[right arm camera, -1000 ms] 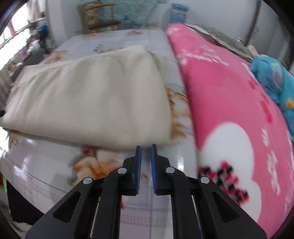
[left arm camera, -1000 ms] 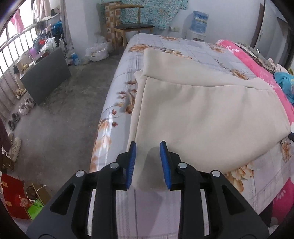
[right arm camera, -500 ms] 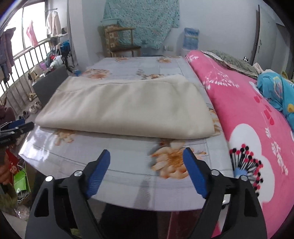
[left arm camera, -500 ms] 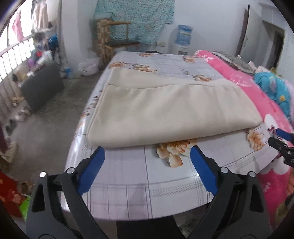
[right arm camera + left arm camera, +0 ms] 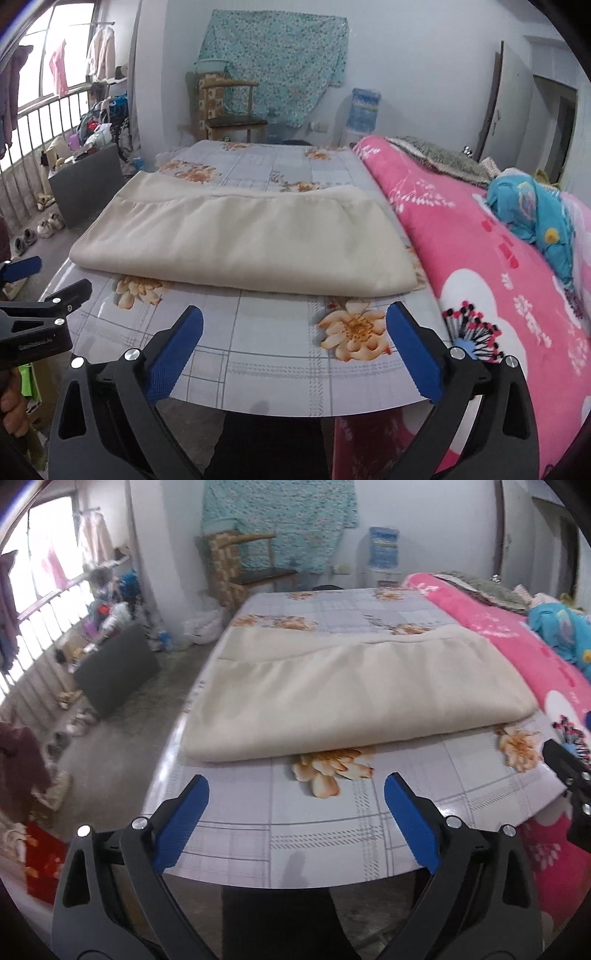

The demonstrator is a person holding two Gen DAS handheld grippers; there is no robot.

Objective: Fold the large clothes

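Pale walls close the far side of the room, with a turquoise patterned cloth [image 5: 273, 59] hung at upper centre and a wooden chair [image 5: 229, 107] below it. A blue-topped water dispenser [image 5: 364, 110] stands to the right of the chair. Filling the middle of both views is a bed with a grey checked sheet printed with orange flowers [image 5: 325, 823].

On that sheet lies the large cream garment [image 5: 351, 694], folded into a wide flat rectangle with a rounded folded edge facing the cameras; in the right wrist view it [image 5: 243, 240] sits at centre frame. Along the right side of the bed runs a thick pink blanket with white floral shapes [image 5: 491, 258], its edge just beside the garment. A bright blue bundle of fabric [image 5: 532, 214] rests on the blanket toward the right edge.

The left gripper [image 5: 295, 786] is at the bottom of its frame, its blue-padded jaws spread wide, having just been opening, with nothing between them. The right gripper [image 5: 295, 317] is likewise wide apart after opening, empty, and above the near strip of sheet. Both grippers are apart from the garment's near edge. At lower left of the right wrist view, a person's fingers [image 5: 13, 410] hold the left gripper's handle.
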